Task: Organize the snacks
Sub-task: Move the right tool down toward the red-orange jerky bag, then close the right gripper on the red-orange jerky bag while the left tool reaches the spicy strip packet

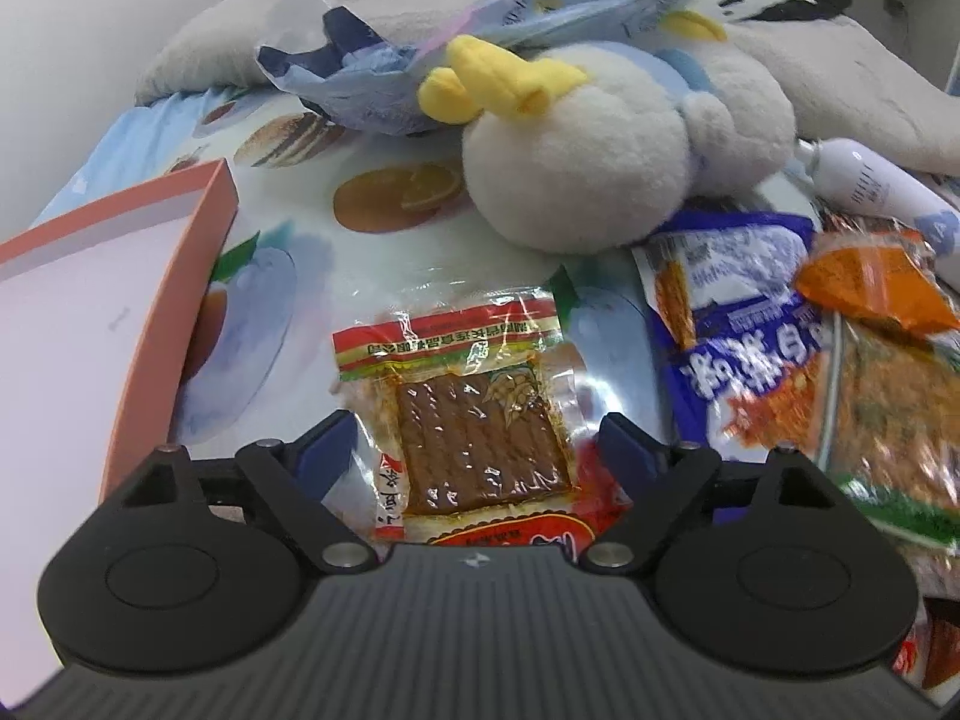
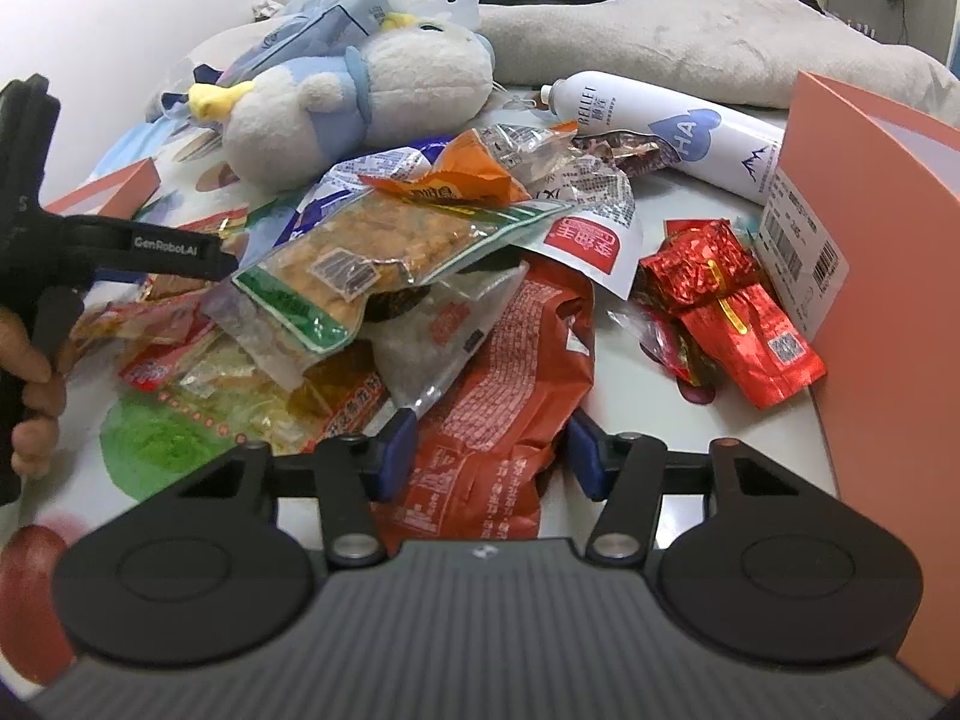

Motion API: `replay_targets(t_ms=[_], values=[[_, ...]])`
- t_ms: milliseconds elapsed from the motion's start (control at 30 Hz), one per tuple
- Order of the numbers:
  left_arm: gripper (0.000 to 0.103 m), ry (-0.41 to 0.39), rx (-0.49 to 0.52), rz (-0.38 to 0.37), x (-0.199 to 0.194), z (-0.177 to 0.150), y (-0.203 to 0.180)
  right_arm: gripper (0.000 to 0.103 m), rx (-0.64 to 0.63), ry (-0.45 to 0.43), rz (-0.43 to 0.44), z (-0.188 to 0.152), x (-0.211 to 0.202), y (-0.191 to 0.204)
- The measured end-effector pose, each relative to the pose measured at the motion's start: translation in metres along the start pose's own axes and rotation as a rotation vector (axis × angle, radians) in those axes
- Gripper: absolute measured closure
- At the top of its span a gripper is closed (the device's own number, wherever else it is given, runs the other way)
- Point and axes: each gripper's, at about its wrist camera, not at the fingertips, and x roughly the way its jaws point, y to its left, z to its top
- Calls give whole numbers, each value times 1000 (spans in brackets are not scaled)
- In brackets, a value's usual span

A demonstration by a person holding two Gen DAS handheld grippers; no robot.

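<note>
A clear packet of brown dried tofu (image 1: 480,426) with a red and green top strip lies flat on the fruit-print cloth. My left gripper (image 1: 477,444) stands open around it, one blue pad on each side. In the right wrist view an orange-red snack bag (image 2: 498,396) lies at the near edge of a heap of snack packets (image 2: 372,252). My right gripper (image 2: 492,450) straddles that bag; the left pad is at its edge and a small gap shows at the right pad. A person's hand (image 2: 36,384) holds the left gripper's handle at the left edge.
An open pink box (image 1: 198,252) stands left of the tofu packet; another pink box wall (image 2: 870,240) rises at the right. A white plush penguin (image 1: 576,168), a white spray bottle (image 2: 660,120), red foil packets (image 2: 720,294) and a grey pillow (image 2: 690,42) lie behind.
</note>
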Motion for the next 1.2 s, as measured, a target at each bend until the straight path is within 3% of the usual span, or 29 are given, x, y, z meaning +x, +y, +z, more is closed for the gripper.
replay_targets(t_ms=[233, 300, 900, 933, 967, 1000, 1100, 1200], values=[[25, 10, 32, -24, -16, -13, -5, 47, -16, 6, -3, -6, -13, -2], [36, 5, 29, -23, -22, -16, -5, 48, -20, 9, -3, -8, -16, -2], [49, 65, -56, -160, -108, -82, -7, 56, -12, 44, 31, -36, -63, 2], [51, 67, -60, -167, -113, -87, -7, 63, -13, 44, 30, -38, -67, 2], [86, 70, -67, -163, -118, -91, -7, 67, -17, 42, 27, -40, -71, 2], [91, 87, -79, -175, -122, -95, -6, 70, -20, 41, 30, -42, -75, 2], [91, 118, -124, -251, -132, -107, -4, 71, -25, 52, 33, -48, -84, 2], [91, 116, -100, -259, -144, -118, -9, 71, -16, 62, 36, -55, -91, 0]])
